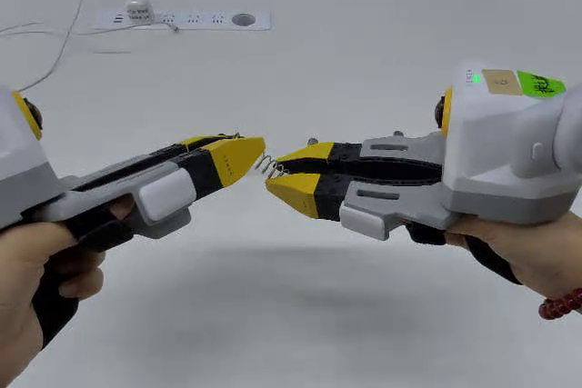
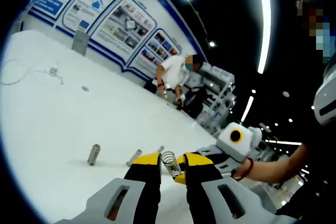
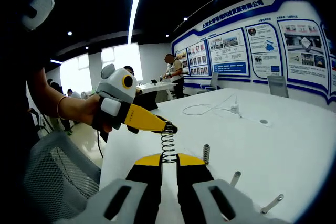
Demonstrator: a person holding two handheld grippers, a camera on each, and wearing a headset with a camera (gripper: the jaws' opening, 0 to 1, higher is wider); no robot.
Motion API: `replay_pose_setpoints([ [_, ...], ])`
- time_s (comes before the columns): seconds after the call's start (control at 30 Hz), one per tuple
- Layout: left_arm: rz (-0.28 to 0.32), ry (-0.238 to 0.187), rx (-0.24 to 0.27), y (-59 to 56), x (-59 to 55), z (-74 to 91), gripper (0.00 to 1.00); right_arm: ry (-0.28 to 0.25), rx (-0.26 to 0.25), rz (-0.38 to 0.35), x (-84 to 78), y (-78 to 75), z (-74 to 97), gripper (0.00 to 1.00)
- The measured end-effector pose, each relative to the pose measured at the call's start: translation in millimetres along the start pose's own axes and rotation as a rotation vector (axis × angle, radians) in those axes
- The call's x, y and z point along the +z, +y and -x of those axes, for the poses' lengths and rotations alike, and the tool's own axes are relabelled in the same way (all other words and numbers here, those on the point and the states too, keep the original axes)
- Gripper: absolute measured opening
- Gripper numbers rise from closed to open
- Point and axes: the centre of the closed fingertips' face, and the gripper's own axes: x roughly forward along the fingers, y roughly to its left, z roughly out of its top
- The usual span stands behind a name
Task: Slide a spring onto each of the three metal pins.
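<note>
A small metal spring [image 1: 266, 166] hangs in the air between the two yellow-tipped grippers, well above the white table [image 1: 300, 315]. My left gripper [image 1: 257, 150] comes in from the left, shut on one end of it. My right gripper [image 1: 278, 175] meets it from the right, jaws closed around the other end. In the right gripper view the spring [image 3: 168, 147] runs from my own jaws [image 3: 169, 160] up to the left gripper's tip [image 3: 170, 128]. Three metal pins lie on the table: one [image 3: 206, 153] looks coiled, two are bare [image 3: 235, 178] [image 3: 273, 203].
A white power strip [image 1: 186, 19] with a plugged-in adapter and cable lies at the table's far edge. A grey mesh chair [image 3: 58, 177] stands beside the table. A person [image 2: 176, 74] works at another bench far behind.
</note>
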Motion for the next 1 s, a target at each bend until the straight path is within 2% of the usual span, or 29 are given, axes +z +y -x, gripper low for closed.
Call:
replay_pose_setpoints([
  [0.07, -0.015, -0.003, -0.002, -0.5, 0.7, -0.2, 0.12, 0.001, 0.001, 0.004, 0.0, 0.2, 0.3, 0.11],
  [0.67, -0.084, 0.023, 0.001, -8.9, 2.0, -5.1, 0.11, 0.009, -0.015, 0.004, 0.5, 0.0, 3.1, 0.12],
  [0.77, -0.082, 0.015, -0.009, -11.3, 4.7, -5.5, 0.11, 0.019, -0.019, 0.001, -1.0, -0.3, 3.4, 0.14],
  [0.83, -0.085, 0.011, -0.01, -12.0, 6.5, -6.1, 0.1, 0.029, -0.024, -0.008, -2.8, -0.3, 3.4, 0.21],
  [0.93, -0.095, 0.009, -0.007, -12.2, 8.9, -7.1, 0.1, 0.039, -0.037, -0.006, -5.0, -2.0, 4.3, 0.22],
  [1.0, -0.124, 0.005, 0.004, -12.1, 12.3, -7.8, 0.1, 0.052, -0.054, -0.023, -7.7, -5.0, 5.6, 0.27],
])
